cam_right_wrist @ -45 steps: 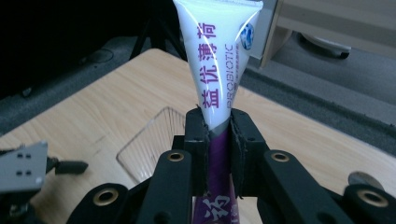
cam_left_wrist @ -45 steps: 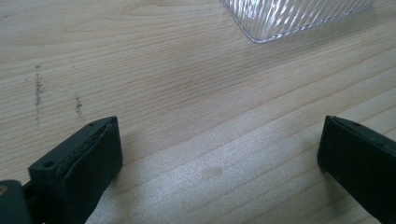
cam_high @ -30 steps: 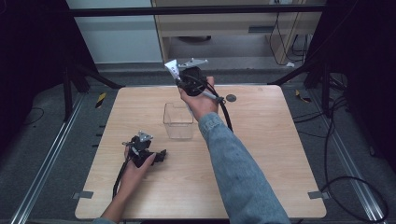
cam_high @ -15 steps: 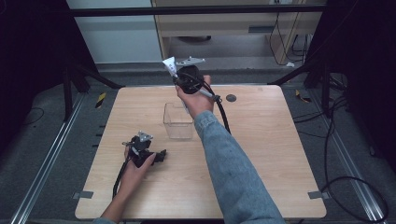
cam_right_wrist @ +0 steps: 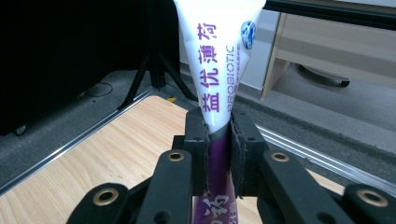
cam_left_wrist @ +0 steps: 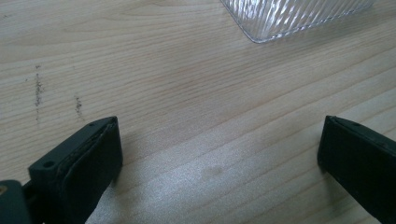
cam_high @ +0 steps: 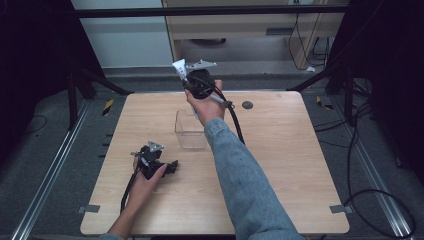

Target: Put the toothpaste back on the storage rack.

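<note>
High view showing right gripper [cam_high: 186, 76] lifting a white and purple toothpaste tube [cam_high: 179, 68] above the table's [cam_high: 280, 165] far edge, jaws clamping it, clear container [cam_high: 190, 131] sitting mid-table, left gripper [cam_high: 172, 165] resting near left, jaws standing wide, holding nothing.

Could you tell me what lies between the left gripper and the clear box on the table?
Nothing: in the high view, bare table separates the left gripper from the clear box.
</note>
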